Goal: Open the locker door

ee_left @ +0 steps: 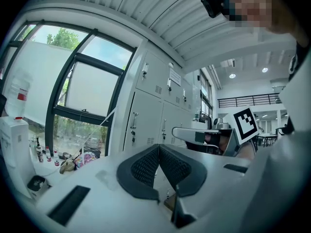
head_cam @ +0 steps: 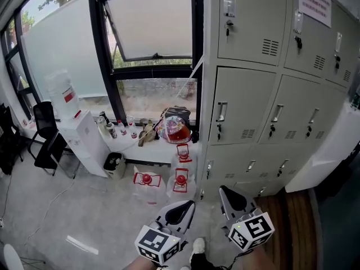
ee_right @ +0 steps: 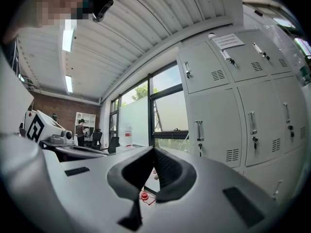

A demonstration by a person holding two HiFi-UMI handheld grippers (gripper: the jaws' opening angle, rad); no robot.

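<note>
Every locker door (head_cam: pixel 241 103) in the pale grey bank ahead of you, to the right, sits flush and shut, each with an upright metal handle (head_cam: pixel 221 112), so none of the opening is done. Your left gripper (head_cam: pixel 181 209) and right gripper (head_cam: pixel 230 197) are pinched closed on nothing. Both are low and well apart from the doors, so you have yet to reach, grip and pull.

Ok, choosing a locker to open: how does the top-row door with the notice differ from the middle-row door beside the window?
The top-row door carries a white notice; the middle-row door is bare. The top-row door sits further from the window than the middle-row door. Both are shut, grey, with handles.
</note>
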